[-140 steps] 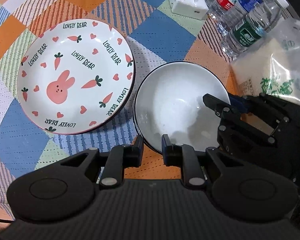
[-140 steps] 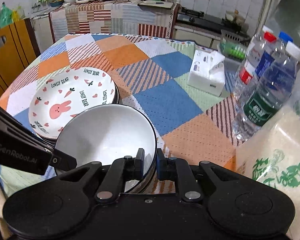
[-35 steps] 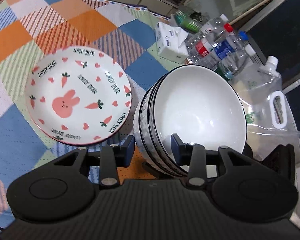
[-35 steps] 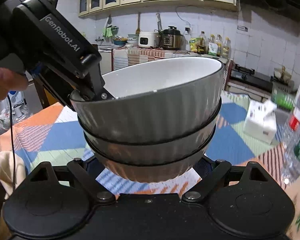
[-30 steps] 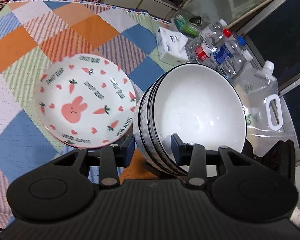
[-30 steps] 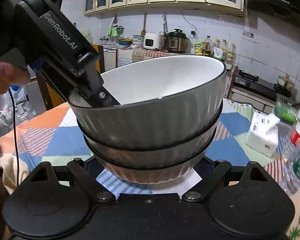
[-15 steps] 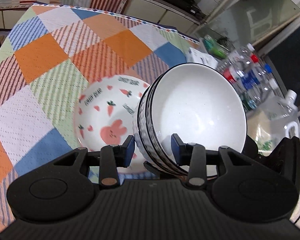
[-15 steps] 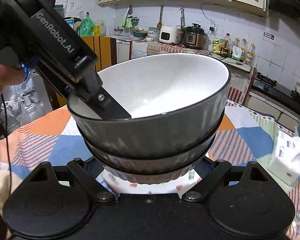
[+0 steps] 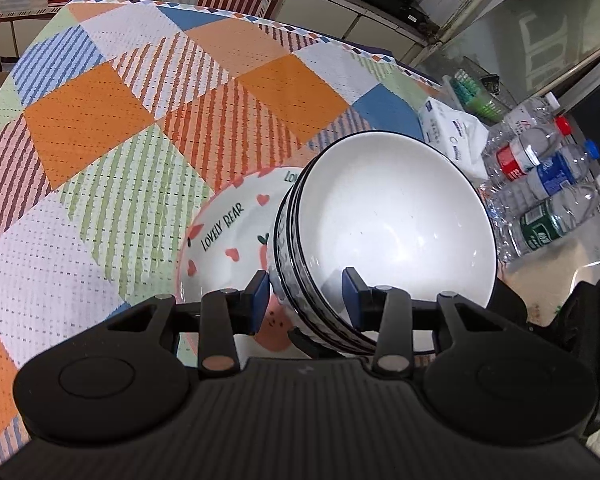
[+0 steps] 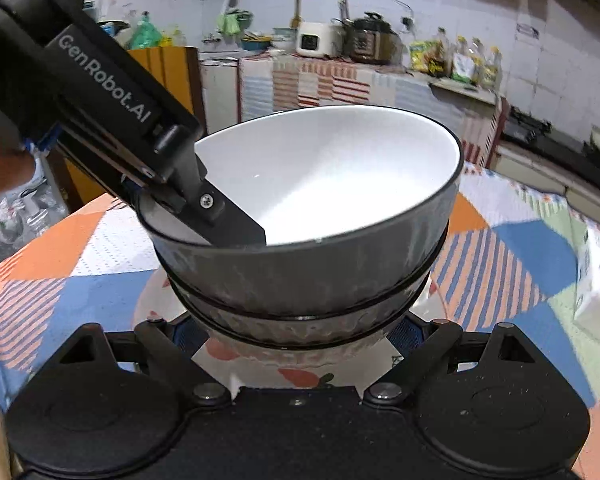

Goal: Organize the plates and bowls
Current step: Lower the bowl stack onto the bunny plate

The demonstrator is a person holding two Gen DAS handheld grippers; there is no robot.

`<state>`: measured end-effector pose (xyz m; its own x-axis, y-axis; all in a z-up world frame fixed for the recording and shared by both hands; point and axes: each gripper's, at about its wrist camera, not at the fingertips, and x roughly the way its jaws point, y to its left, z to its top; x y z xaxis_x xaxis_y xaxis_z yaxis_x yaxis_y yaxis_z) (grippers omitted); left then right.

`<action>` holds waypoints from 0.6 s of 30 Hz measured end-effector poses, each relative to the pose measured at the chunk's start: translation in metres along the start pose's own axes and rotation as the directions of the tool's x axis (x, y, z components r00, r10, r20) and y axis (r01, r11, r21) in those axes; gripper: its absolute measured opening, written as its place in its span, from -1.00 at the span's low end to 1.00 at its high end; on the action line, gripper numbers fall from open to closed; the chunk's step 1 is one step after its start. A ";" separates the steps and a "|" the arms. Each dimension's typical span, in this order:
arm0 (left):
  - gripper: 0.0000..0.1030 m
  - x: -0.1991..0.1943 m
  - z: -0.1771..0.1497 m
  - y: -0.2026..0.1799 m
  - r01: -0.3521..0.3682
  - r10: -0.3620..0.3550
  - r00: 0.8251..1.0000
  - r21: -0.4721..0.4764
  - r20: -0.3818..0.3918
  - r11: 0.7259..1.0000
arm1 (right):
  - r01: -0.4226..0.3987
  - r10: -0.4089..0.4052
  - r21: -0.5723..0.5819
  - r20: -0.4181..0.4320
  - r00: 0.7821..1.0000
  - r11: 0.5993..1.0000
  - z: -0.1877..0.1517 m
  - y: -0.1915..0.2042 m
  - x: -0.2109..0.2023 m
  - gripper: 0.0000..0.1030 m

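A stack of grey ribbed bowls with white insides [image 9: 384, 220] hangs in the air over the rabbit-and-carrot plate stack [image 9: 228, 232] on the table. My left gripper [image 9: 304, 300] is shut on the stack's near rim, one finger inside and one outside. In the right wrist view the bowl stack [image 10: 312, 264] fills the middle. My right gripper [image 10: 300, 332] clasps its lower part from both sides, with the plate [image 10: 300, 372] showing just below. The left gripper's finger [image 10: 228, 220] reaches into the top bowl.
A patchwork cloth [image 9: 140, 120] covers the table. A tissue pack [image 9: 452, 136], several water bottles [image 9: 540, 184] and a clear plastic bag [image 9: 560, 280] stand at the right. A kitchen counter with appliances [image 10: 340, 44] is behind.
Both grippers have lifted the bowl stack off the table and carried it left, so it now hangs over the rabbit plates instead of beside them.
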<state>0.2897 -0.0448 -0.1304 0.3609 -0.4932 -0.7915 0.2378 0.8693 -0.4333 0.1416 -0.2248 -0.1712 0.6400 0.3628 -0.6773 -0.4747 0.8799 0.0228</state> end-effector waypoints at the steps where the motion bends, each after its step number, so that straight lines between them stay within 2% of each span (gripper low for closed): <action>1: -0.28 0.002 -0.001 0.001 -0.002 0.002 1.000 -0.002 0.000 1.000 | 0.007 -0.007 0.008 -0.002 1.000 1.000 0.000 0.001 0.003 0.81; 8: -0.28 0.018 -0.001 0.005 -0.026 0.026 1.000 0.018 -0.004 0.999 | 0.033 -0.033 0.025 -0.013 0.999 0.999 -0.008 0.002 0.016 0.80; 12: -0.28 0.019 -0.001 0.006 -0.019 0.019 1.000 0.024 0.002 1.000 | 0.068 -0.068 0.029 -0.009 0.998 0.997 -0.011 0.006 0.020 0.80; 18: -0.27 0.019 -0.004 0.006 -0.020 0.020 1.000 0.013 0.021 1.000 | 0.078 -0.078 0.033 -0.004 0.997 0.996 -0.012 0.006 0.019 0.80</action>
<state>0.2944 -0.0487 -0.1493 0.3848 -0.4762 -0.7907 0.2424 0.8787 -0.4112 0.1434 -0.2159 -0.1931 0.6728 0.2915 -0.6800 -0.4029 0.9152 -0.0063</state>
